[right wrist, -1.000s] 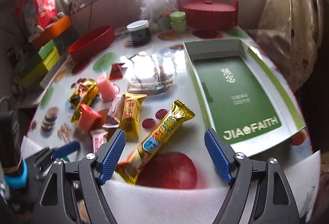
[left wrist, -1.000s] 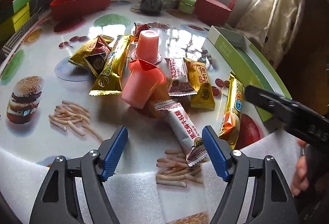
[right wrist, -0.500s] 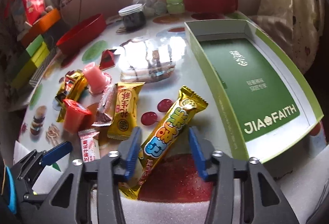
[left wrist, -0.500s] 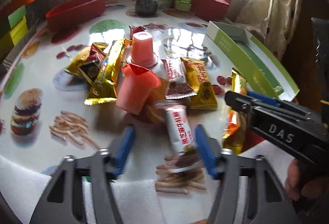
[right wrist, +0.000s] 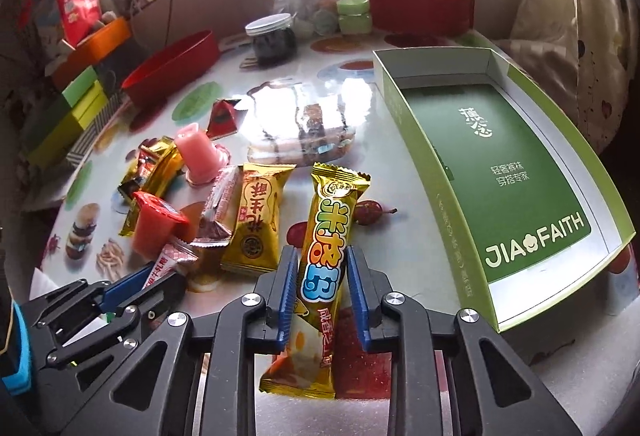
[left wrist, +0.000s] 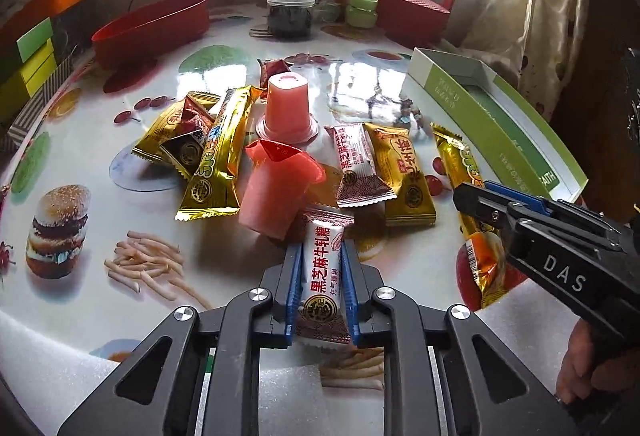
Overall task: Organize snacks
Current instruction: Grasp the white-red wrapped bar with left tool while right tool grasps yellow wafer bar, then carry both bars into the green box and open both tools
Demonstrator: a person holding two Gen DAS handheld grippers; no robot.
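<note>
The left gripper is clamping its blue pads on a white candy packet, which is lying lengthwise between them on the printed table, its far end just beside a tipped pink jelly cup. The right gripper is closing its jaws on a long gold snack bar; the bar is running lengthwise between the pads, its near end sticking out below them toward the camera. The open green box is sitting just to the right of that bar.

Two pink jelly cups are showing in the left wrist view: the tipped one and an upturned one behind it. Two long gold bars are counted there, one in the pile and the one in the right gripper.
</note>
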